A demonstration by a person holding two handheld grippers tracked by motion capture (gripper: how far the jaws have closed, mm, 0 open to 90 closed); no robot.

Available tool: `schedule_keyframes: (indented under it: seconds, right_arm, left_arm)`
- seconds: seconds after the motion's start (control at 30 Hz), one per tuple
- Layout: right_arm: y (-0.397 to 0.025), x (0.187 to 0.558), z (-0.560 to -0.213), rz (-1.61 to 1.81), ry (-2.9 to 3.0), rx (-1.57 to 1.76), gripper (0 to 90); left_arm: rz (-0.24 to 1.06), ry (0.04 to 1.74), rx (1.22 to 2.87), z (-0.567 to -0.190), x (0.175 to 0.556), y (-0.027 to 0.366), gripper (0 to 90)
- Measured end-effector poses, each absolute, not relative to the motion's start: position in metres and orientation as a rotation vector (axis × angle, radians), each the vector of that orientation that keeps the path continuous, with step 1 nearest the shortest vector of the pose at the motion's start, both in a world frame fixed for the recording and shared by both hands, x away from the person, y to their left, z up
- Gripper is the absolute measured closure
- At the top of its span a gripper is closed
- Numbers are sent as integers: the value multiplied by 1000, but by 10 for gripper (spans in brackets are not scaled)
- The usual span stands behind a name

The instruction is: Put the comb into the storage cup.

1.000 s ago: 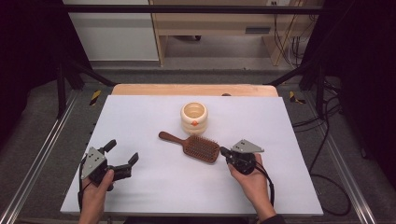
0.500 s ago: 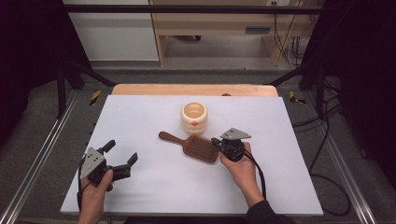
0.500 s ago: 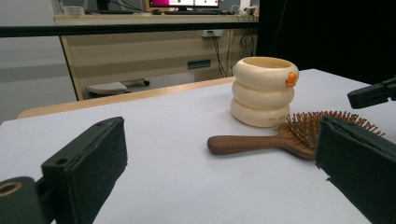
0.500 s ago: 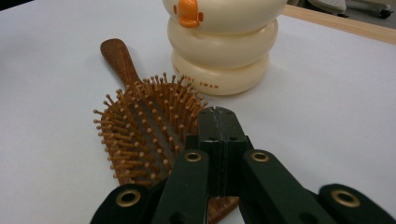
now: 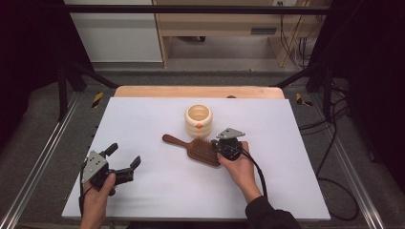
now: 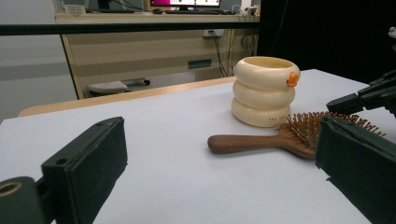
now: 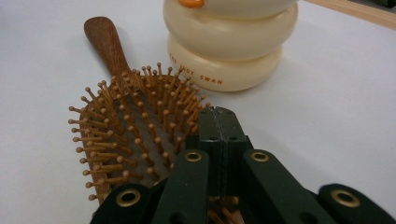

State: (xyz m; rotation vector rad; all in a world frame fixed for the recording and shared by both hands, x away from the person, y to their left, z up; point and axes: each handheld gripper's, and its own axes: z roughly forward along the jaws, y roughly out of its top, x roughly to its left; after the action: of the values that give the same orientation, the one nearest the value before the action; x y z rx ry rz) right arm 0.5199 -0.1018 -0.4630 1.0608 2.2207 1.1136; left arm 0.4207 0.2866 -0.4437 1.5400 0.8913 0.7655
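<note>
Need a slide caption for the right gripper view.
Right gripper, jaws shut, over the hairbrush bristles, beside the cream cup.

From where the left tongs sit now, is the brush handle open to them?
Probably yes. The left tongs stand open, and bare table lies between them and the handle. The right tongs are at the bristle end, and the cup stands behind.

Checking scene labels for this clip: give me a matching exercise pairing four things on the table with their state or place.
Things:
1. left gripper
2. right gripper
3. hairbrush
4. cream cup

States:
A. lies bristles up, handle pointing to the table's left
B. jaws pressed together over the bristles
C. stands upright just behind the brush head
D. jaws wide apart, near the table's front left

Pairs: 1-D, 2-B, 3-A, 4-C
</note>
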Motion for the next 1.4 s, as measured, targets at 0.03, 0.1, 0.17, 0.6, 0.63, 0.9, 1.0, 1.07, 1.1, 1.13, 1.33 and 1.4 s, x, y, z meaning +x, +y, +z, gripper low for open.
schedule_keyframes:
  seconds: [0.03,0.1,0.17,0.6,0.63,0.9,1.0,1.07,1.1,1.13,1.33,1.4]
  right_arm:
    - [-102,520,-463,1114,2221,1061,900]
    - [-99,522,-464,1128,2238,1046,900]
    - [-96,523,-464,1097,2250,1006,900]
    - [-90,522,-467,1109,2289,899,900]
    - [-89,522,-467,1117,2293,889,900]
    - [-83,524,-467,1107,2314,850,900]
    - [-82,524,-467,1107,2317,844,900]
    - [-78,525,-467,1107,2322,829,900]
    - [-78,525,-467,1107,2322,829,900]
    - [-75,525,-467,1106,2330,810,900]
    - [-59,526,-467,1117,2349,775,900]
    - [-57,526,-467,1118,2349,773,900]
  left_arm:
    - [765,892,1540,-444,421,287,26]
    - [765,892,1539,-444,421,287,26]
    - [764,891,1543,-444,421,286,26]
    - [760,884,1552,-444,421,283,26]
    - [760,884,1552,-444,421,283,26]
    - [759,882,1554,-444,421,282,26]
    - [758,883,1553,-445,421,282,26]
    - [758,881,1554,-445,421,281,26]
    - [758,881,1554,-445,421,281,26]
    - [759,880,1556,-445,421,280,26]
    - [756,877,1560,-445,420,279,26]
    - [755,876,1560,-445,420,279,26]
